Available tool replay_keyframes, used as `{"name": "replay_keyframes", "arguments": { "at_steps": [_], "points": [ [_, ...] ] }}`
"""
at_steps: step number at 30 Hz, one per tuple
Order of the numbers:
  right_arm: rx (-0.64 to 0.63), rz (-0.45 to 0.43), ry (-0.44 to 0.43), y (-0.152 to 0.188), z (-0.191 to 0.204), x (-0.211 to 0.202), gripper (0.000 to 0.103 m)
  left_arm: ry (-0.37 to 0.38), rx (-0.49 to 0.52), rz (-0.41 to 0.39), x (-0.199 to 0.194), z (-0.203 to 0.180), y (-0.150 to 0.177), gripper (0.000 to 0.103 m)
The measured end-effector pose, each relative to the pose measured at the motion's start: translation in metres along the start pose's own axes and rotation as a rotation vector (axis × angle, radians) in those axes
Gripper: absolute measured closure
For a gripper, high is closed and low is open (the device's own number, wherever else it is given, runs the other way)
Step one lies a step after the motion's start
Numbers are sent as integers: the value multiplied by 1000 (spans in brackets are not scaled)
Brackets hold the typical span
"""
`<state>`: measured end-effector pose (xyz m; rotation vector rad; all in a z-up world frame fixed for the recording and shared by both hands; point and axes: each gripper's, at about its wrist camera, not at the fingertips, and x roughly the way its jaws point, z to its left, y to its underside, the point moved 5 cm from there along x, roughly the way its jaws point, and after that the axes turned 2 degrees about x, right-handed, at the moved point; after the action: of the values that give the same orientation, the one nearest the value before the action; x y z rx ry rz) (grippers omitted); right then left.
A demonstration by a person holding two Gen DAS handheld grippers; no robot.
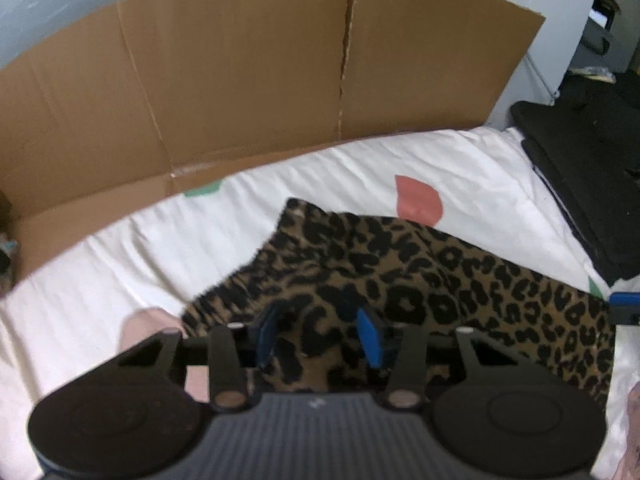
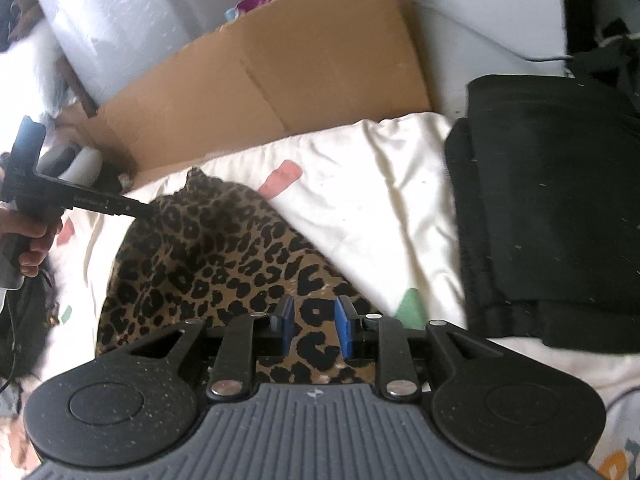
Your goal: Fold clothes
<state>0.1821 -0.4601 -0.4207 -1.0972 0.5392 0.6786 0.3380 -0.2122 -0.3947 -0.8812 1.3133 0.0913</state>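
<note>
A leopard-print garment [image 1: 420,280] lies on the white bedsheet [image 1: 120,248]. Both the left hand-held gripper [image 1: 318,334] and the right hand-held gripper [image 2: 313,330] hover released above it, nothing gripped. Flattened cardboard [image 1: 240,80] stands behind; a folded black pile [image 2: 552,200] lies at right.

Soft, even daylight, fairly bright — the white sheet [image 1: 400,160] nearly washes out around the cardboard panel [image 1: 240,80]. Shadows are faint. Both fisheye views bend that panel's edges and darken at the corners — motion blur smears everything slightly.
</note>
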Motion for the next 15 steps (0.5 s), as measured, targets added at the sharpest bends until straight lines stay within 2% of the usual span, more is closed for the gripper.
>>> {"name": "replay_keyframes", "arguments": {
  "at_steps": [5,7,10,14,15],
  "points": [
    [-46,44,56,4,-9,21,78,3,-37,17,23,3,13,57],
    [-21,61,90,8,-21,26,76,-2,-38,36,32,5,15,56],
    [29,71,94,14,-35,26,77,-9,-36,41,38,5,15,55],
    [9,73,131,20,-37,25,86,-17,-13,68,41,3,12,55],
    [3,72,140,21,-37,24,87,-17,-14,82,40,4,10,59]
  ]
}}
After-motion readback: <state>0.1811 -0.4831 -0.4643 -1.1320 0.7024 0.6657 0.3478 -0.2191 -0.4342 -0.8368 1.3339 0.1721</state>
